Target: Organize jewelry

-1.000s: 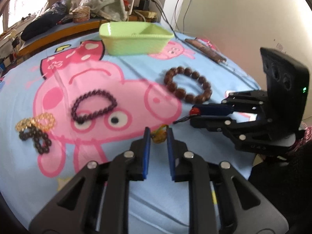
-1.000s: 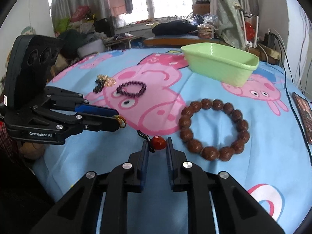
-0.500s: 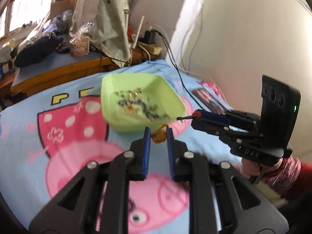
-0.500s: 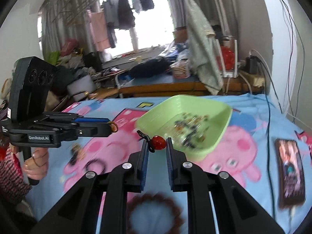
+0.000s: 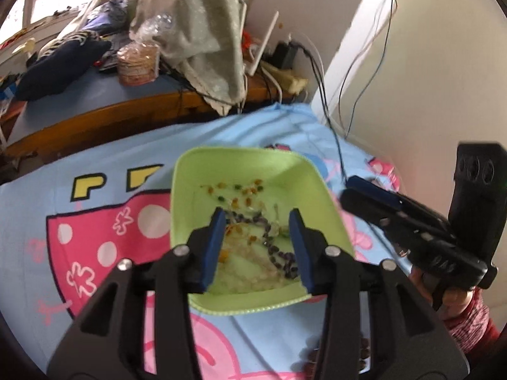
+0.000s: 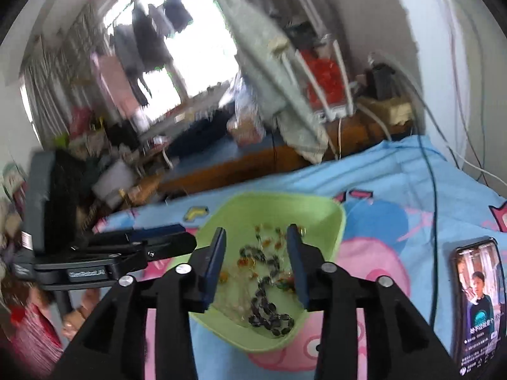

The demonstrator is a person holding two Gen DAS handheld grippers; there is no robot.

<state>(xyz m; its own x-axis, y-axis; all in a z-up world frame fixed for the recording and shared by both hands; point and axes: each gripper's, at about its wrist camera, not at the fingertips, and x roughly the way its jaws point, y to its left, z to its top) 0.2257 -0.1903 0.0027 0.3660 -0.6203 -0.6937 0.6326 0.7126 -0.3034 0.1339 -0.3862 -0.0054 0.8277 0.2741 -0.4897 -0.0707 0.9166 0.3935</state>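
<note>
A light green tray (image 5: 317, 196) sits on the blue cartoon sheet and holds loose jewelry: a dark bead strand (image 5: 279, 253) and small amber and green beads (image 5: 250, 191). My left gripper (image 5: 256, 221) hangs over the tray; its jaws are opening and nothing is between them. My right gripper (image 5: 347, 190) reaches in from the right edge of the tray. In the right wrist view the same tray (image 6: 329, 221) lies under my right gripper (image 6: 256, 234), whose jaws are also opening with nothing between them, above the dark strand (image 6: 269, 313). My left gripper (image 6: 190, 240) comes in from the left.
A lit phone (image 6: 478, 291) lies on the sheet (image 5: 95, 221) right of the tray, with a dark cable (image 6: 434, 205) running past it. A cluttered wooden desk (image 5: 95, 120) borders the far side. Brown beads (image 5: 364, 351) show near the bottom edge.
Both grippers have travelled across the sheet to above the green tray. Their jaws have spread, and the amber piece and the red bead on its cord are no longer between them.
</note>
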